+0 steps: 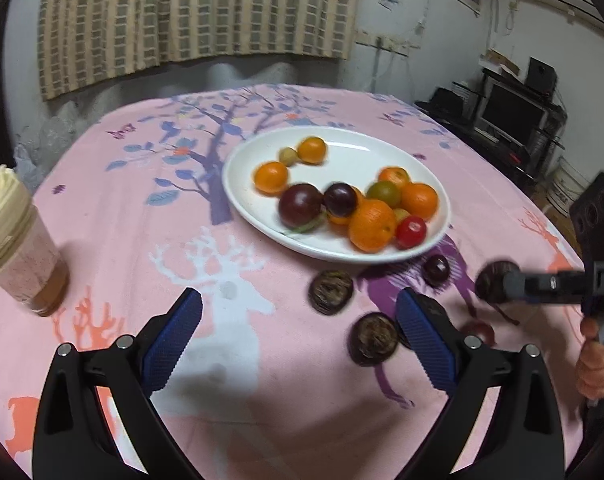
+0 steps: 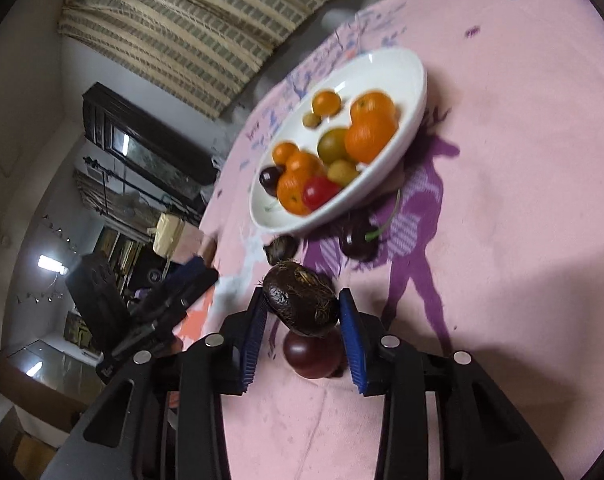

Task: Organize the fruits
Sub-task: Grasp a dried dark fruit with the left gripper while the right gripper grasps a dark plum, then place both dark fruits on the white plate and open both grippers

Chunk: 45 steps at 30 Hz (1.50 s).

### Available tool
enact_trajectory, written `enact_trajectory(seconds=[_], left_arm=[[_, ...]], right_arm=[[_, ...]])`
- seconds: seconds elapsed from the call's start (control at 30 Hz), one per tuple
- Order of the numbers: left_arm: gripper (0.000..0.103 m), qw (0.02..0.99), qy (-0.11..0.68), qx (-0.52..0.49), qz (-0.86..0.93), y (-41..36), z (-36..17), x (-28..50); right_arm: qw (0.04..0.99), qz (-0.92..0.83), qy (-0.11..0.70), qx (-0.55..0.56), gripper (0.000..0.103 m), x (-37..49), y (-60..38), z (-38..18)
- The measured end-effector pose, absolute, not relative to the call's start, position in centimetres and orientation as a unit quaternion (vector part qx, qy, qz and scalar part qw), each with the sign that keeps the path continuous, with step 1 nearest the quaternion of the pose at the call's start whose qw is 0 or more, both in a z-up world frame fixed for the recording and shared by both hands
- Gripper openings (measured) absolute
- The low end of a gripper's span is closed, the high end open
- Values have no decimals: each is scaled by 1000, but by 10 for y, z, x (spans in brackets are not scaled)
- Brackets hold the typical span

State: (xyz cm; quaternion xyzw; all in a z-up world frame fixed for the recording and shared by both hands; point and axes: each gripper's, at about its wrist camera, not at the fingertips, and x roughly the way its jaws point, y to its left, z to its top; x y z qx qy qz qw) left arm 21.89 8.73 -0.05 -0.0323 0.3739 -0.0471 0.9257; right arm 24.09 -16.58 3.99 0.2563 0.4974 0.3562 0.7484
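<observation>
1. Your right claw (image 2: 302,300) is clenched on a dark, rough-skinned fruit (image 2: 300,304) — it sits crosswise between the two blue pads, its long axis running from pad to pad, lifted clear of the pink cloth (image 2: 501,160).
2. The white plate (image 2: 417,88) lies straight ahead of that claw and a little up the table, already loaded with oranges (image 2: 369,136), a red fruit and some dark plums. That line from claw to plate is what your next move turns on, I judge.
3. A smooth plum (image 2: 311,356) rests on the cloth directly under the held fruit; another dark fruit (image 2: 281,249) and a stemmed one lie just beside the plate's near rim.
4. Your left claw (image 1: 300,312) hangs released and empty — two rough fruits (image 1: 331,292) lie just ahead of it, nearer its right pad (image 1: 419,340).
5. A lidded jar (image 1: 18,248) stands well apart on the left.
</observation>
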Motion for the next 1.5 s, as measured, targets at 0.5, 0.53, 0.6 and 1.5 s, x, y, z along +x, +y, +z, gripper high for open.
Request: enact_trajectory(seconds=[0.5,0.53,0.6,1.5], left_arm=[[45,890,425,109,-122,31,-41,217],[45,890,426,105,-123,31,-43,220],[45,891,426,98,-122,31,-43,222],[37,940,336,-55,-33,80,27,331]], right_arm=[[758,347,490,254,37,242,-171,45],[759,348,489,254,37,242,-170,45],[760,349,488,250,37,242,-169,46],[854,288,402,163,37,328,-99,68]])
